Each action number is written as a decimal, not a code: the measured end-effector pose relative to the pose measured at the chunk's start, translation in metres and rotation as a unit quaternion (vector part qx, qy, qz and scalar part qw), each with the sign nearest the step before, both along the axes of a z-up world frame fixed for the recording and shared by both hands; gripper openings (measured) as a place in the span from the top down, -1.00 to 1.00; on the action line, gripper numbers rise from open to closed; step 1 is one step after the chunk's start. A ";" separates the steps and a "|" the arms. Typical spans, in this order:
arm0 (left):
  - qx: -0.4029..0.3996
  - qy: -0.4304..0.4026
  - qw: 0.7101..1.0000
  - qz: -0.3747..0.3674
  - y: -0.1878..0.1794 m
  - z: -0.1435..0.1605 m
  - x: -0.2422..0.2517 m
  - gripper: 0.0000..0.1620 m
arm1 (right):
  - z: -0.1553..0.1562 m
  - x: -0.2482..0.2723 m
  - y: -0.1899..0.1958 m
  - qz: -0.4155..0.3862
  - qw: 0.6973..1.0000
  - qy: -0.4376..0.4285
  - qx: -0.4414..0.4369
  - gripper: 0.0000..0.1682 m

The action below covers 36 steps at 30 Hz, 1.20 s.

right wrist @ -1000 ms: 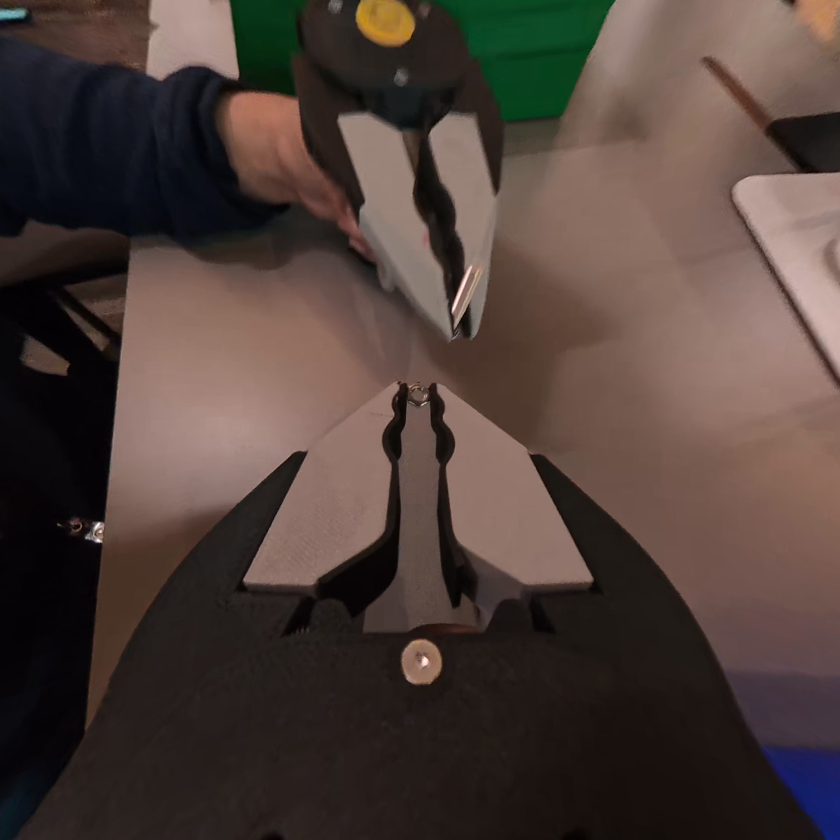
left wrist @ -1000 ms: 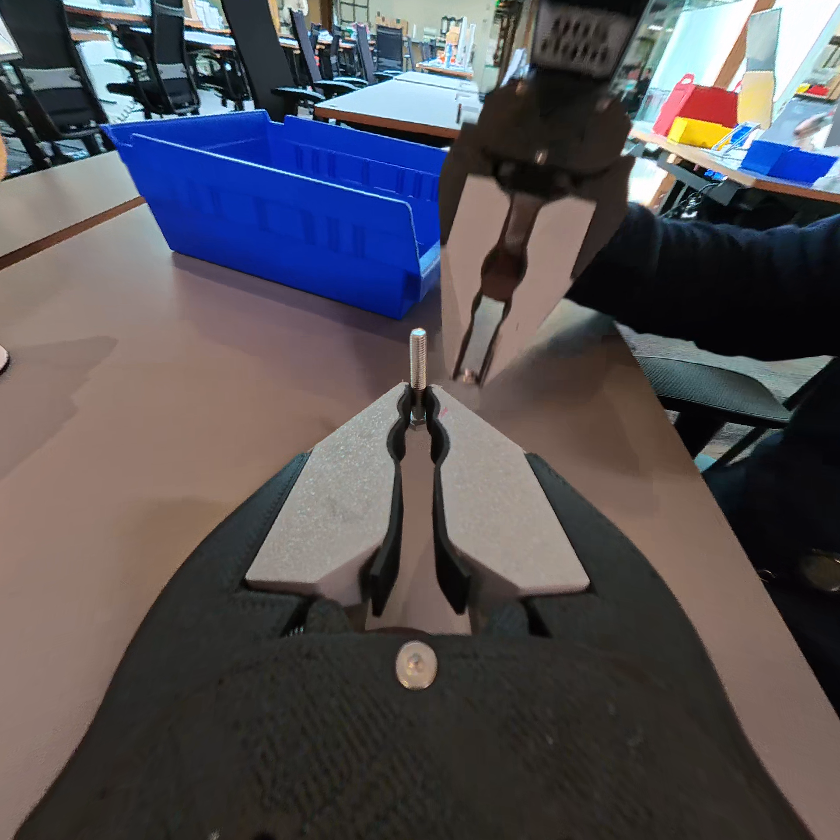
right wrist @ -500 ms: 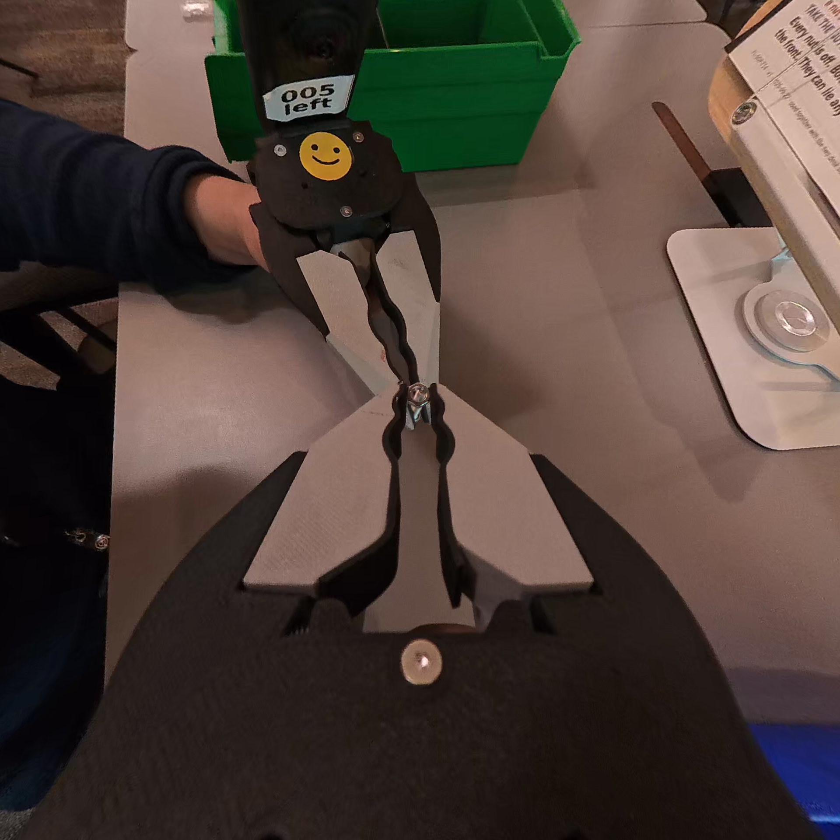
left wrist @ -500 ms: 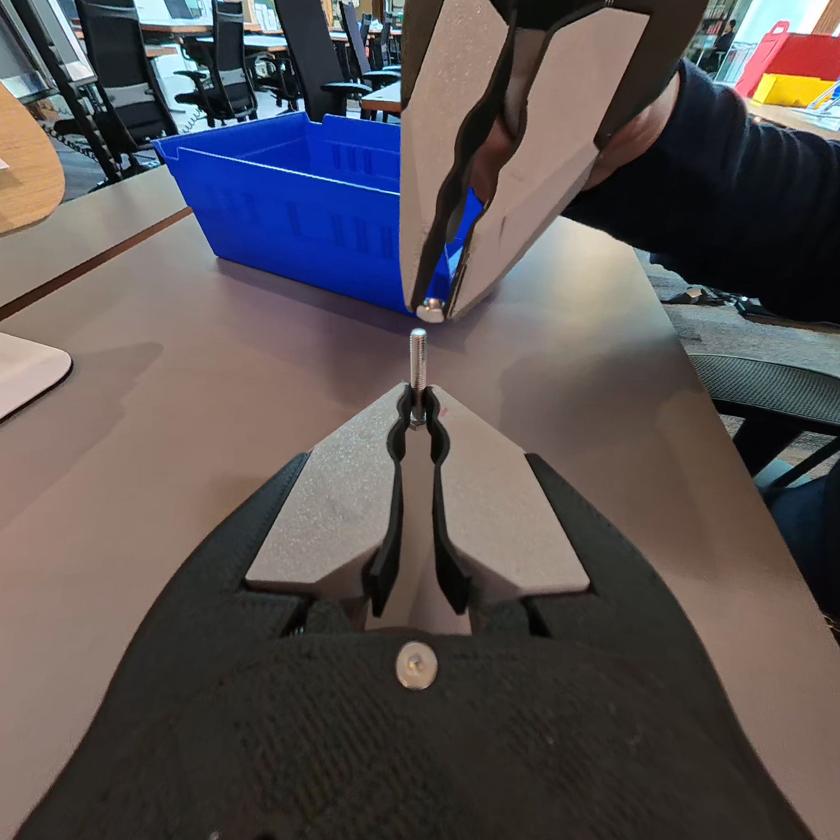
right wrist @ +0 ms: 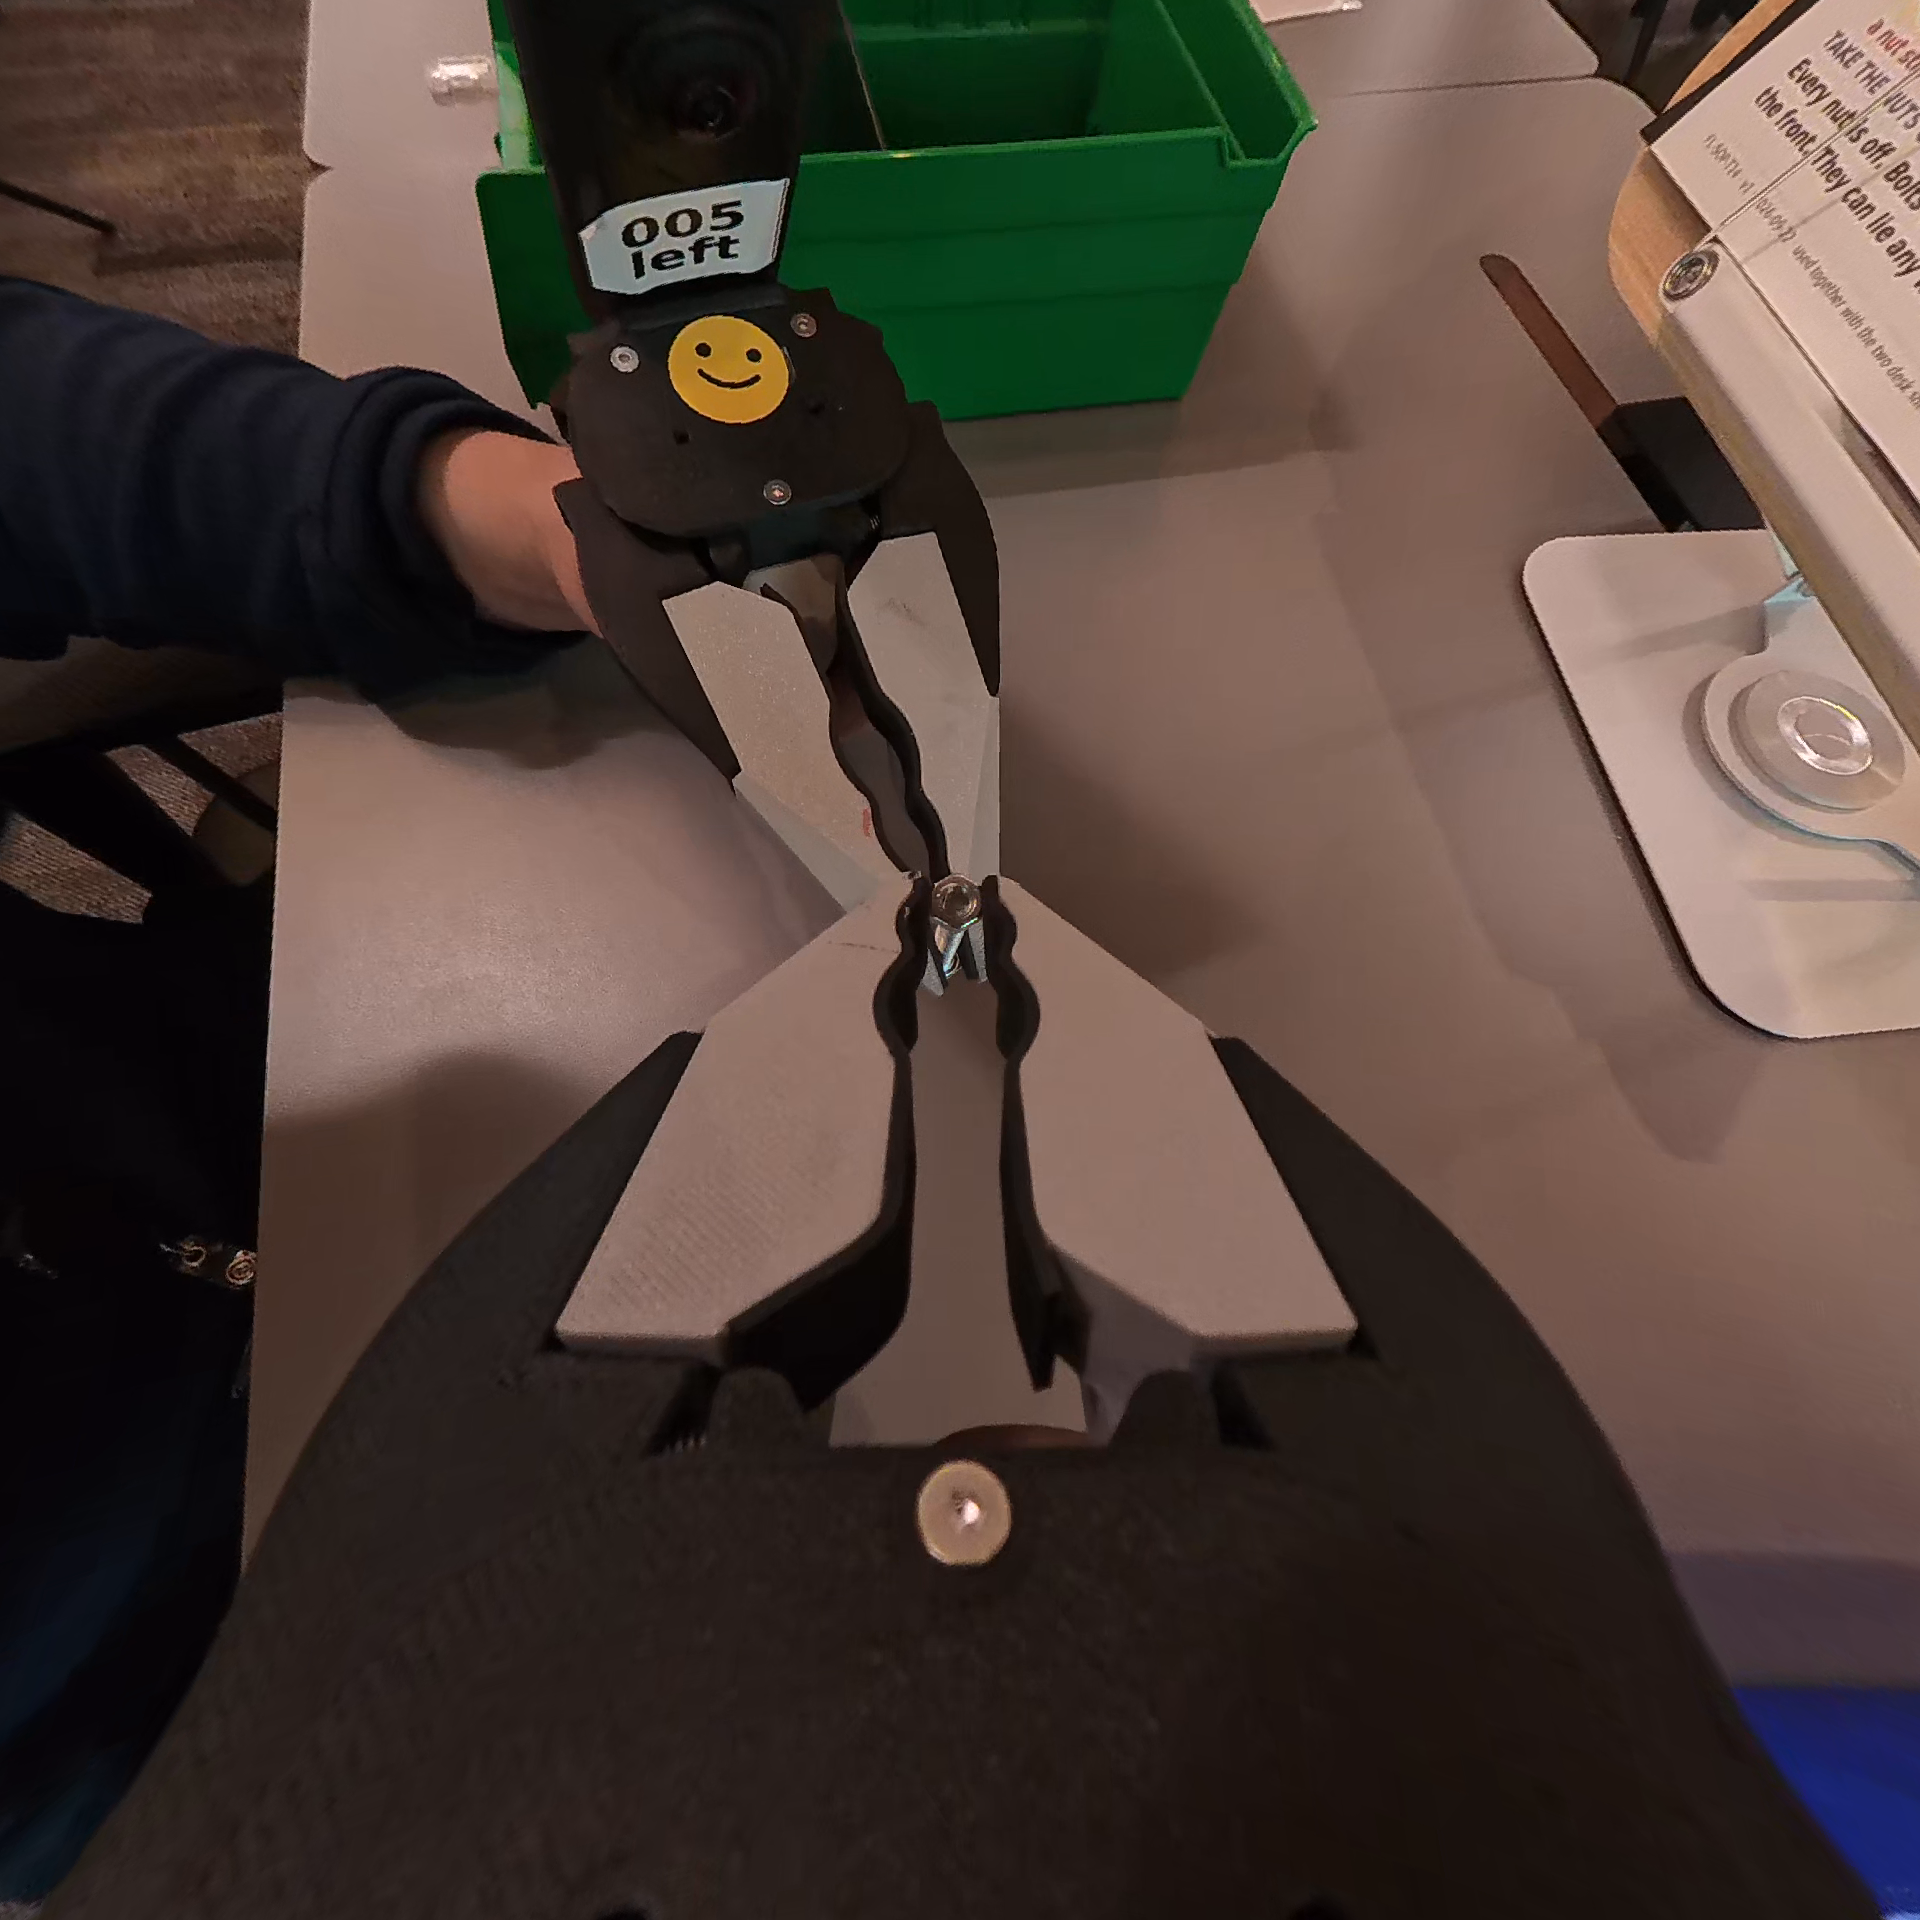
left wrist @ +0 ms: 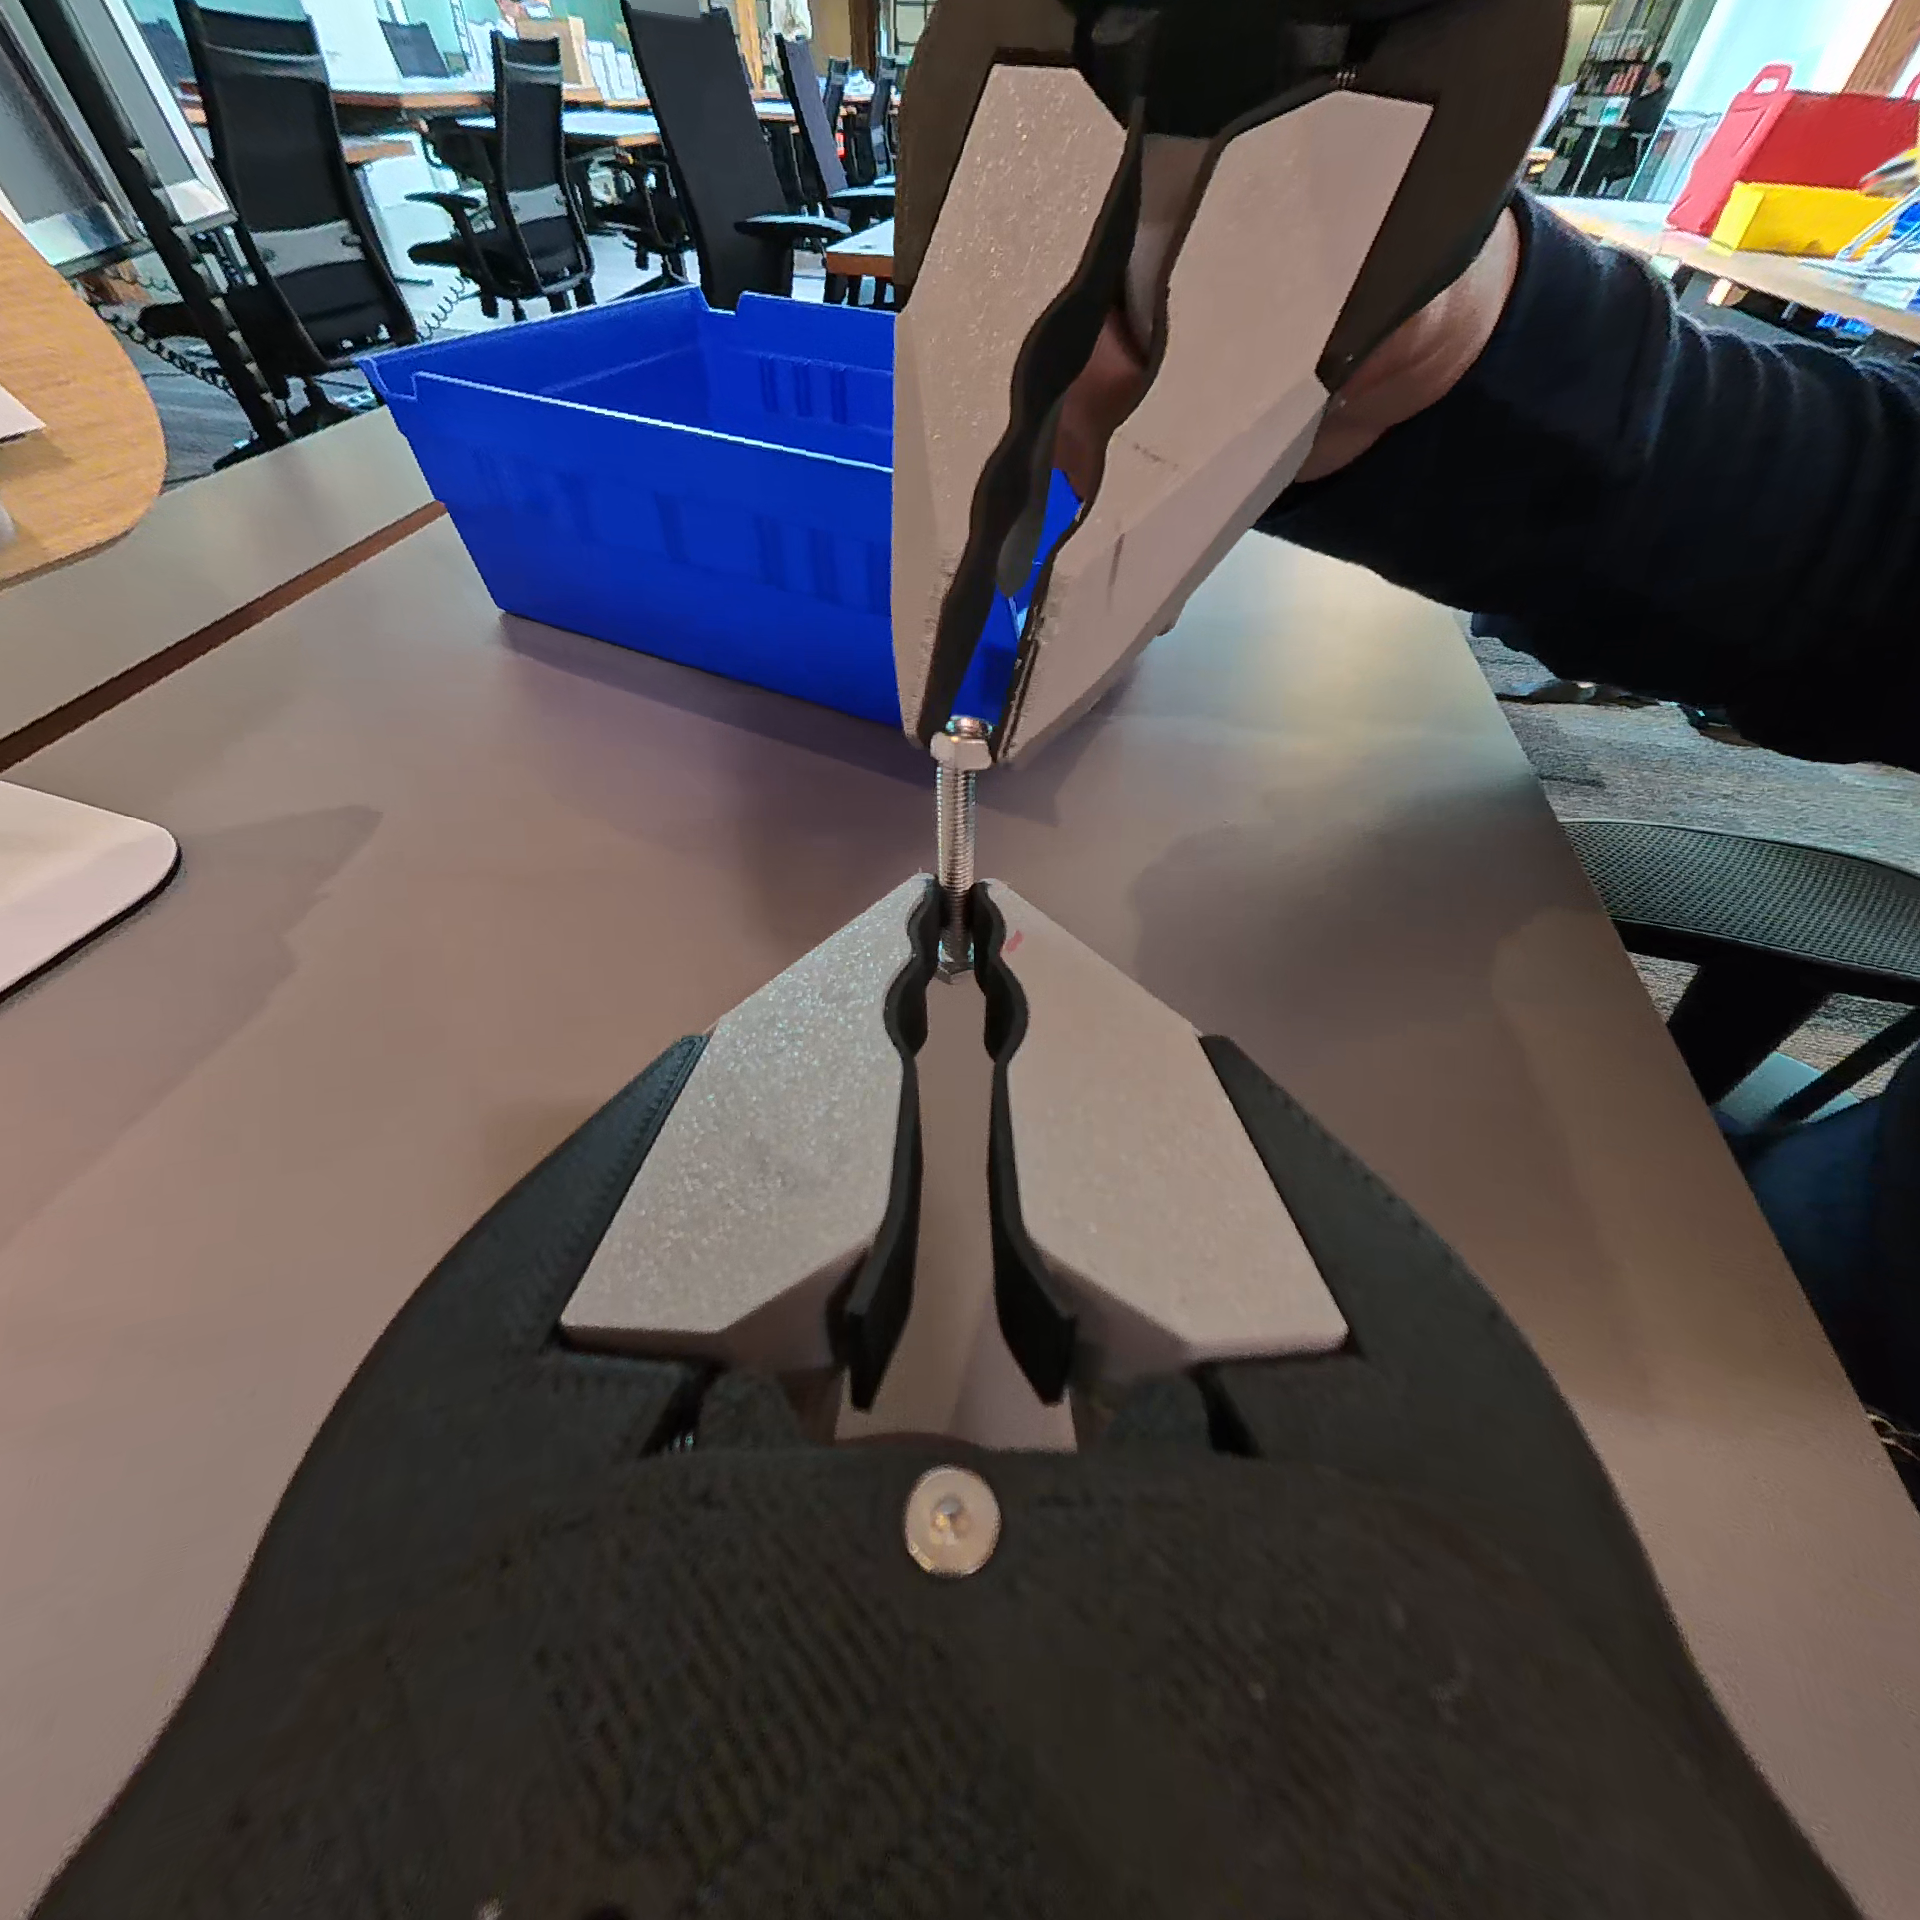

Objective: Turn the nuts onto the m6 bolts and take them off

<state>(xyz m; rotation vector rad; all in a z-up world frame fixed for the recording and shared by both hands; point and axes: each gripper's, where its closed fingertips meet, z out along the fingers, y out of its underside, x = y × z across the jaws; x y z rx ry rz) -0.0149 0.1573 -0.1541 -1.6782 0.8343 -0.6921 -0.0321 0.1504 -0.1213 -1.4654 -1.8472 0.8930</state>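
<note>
My left gripper is shut on the head end of a silver m6 bolt, which stands upright above the grey table. My right gripper comes down from above, shut on a silver hex nut that sits on the bolt's top end. In the right wrist view my right gripper holds the nut at its tips, with the bolt seen end-on beneath it. The left gripper reaches in from the far side, tips meeting mine.
A blue bin stands on the table behind the grippers. A green bin stands at the far side in the right wrist view. A white stand base with a paper sheet is at the right. Office chairs lie beyond the table. The tips of both grippers are at nearly the same place. The left tips stand about 30 cm off the white stand base.
My right gripper swung over from the side, came down with the nut and set it on the bolt's tip. The left gripper kept the bolt upright.
</note>
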 end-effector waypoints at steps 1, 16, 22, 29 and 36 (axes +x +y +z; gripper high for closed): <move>0.001 -0.001 1.000 0.001 0.000 0.000 0.000 0.96 | 0.000 0.000 0.000 0.000 1.000 0.001 -0.002 0.92; -0.003 0.008 1.000 0.001 0.000 -0.003 0.001 0.96 | -0.004 -0.001 0.001 -0.001 1.000 -0.002 -0.003 0.92; -0.005 0.003 1.000 0.002 0.000 -0.002 0.001 0.96 | -0.003 -0.001 0.001 -0.005 1.000 0.005 -0.015 0.92; -0.008 -0.001 1.000 0.002 0.000 -0.001 0.001 0.96 | -0.002 -0.002 0.001 -0.007 1.000 0.007 -0.021 0.92; -0.009 -0.005 1.000 0.003 0.001 0.000 0.001 0.96 | -0.001 -0.002 0.000 -0.003 0.999 0.015 -0.035 0.85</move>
